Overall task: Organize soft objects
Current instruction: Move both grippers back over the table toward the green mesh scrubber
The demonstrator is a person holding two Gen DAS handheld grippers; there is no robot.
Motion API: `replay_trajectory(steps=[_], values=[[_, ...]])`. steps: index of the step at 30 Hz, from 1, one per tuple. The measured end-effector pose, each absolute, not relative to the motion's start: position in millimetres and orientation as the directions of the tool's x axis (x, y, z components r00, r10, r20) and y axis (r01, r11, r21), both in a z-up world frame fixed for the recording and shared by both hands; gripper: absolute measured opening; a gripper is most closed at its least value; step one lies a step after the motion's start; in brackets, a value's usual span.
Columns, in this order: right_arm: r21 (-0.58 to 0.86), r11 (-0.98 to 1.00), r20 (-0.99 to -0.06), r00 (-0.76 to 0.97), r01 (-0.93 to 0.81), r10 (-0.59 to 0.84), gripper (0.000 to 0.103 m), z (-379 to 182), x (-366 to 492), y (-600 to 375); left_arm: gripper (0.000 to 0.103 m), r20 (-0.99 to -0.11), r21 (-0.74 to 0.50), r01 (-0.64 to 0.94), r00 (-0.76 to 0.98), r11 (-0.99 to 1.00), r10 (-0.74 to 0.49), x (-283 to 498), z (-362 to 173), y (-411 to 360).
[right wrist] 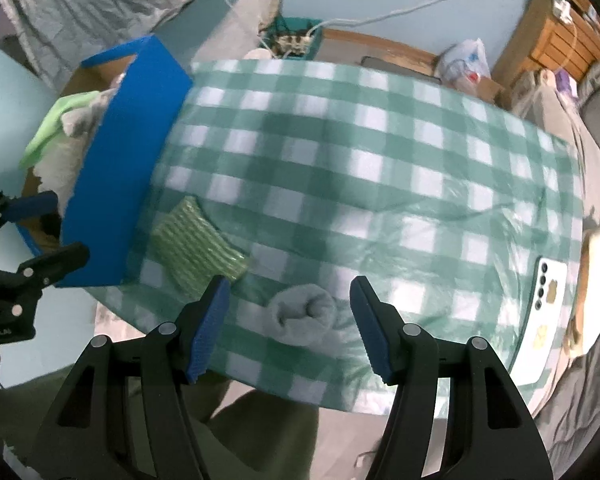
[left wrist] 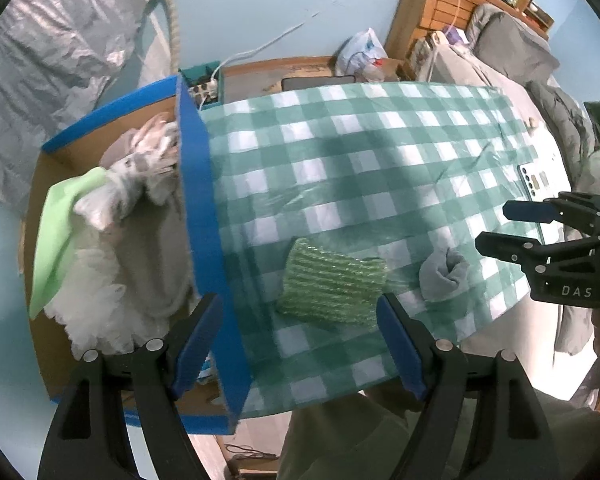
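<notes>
Both tongs point steeply down over the checked bench (right wrist: 380, 152), jaws apart and holding nothing. The right tongs (right wrist: 290, 328) straddle a rolled grey sock (right wrist: 304, 314); the left tongs (left wrist: 300, 344) hang over a green knitted pad (left wrist: 332, 284). Beyond, the blue-edged box (left wrist: 198, 184) holds grey, white and green cloths (left wrist: 112, 216).

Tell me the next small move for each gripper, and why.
Probably lower both and close. The left gripper hangs open over the green sponge; the right gripper hangs open over the grey sock. Neither touches its item yet. Both items lie loose on the checked cloth, while the blue box beside them already holds other soft things.
</notes>
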State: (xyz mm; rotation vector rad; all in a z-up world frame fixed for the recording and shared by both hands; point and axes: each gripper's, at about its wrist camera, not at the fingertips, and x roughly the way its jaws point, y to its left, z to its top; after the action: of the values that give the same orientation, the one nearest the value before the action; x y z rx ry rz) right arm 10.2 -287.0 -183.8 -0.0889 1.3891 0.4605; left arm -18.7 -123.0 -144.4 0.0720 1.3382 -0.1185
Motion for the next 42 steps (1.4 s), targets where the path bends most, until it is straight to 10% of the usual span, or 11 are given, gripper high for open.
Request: replay_trajectory(steps=[38, 42], values=[[0.192, 0.891, -0.977, 0.003, -0.412, 0.212, 0.062, -284.4, -8.7, -270.3, 0.087, -0.994, -0.048, 0.165, 0.088, 0.985, -0.063, -5.3, -231.1, -146.1], [0.188, 0.895, -0.978, 0.008, -0.405, 0.209, 0.042, -285.2, -5.5, -272.5, 0.087, -0.996, -0.044, 0.170, 0.075, 0.985, -0.057, -3.7, -237.7, -146.5]])
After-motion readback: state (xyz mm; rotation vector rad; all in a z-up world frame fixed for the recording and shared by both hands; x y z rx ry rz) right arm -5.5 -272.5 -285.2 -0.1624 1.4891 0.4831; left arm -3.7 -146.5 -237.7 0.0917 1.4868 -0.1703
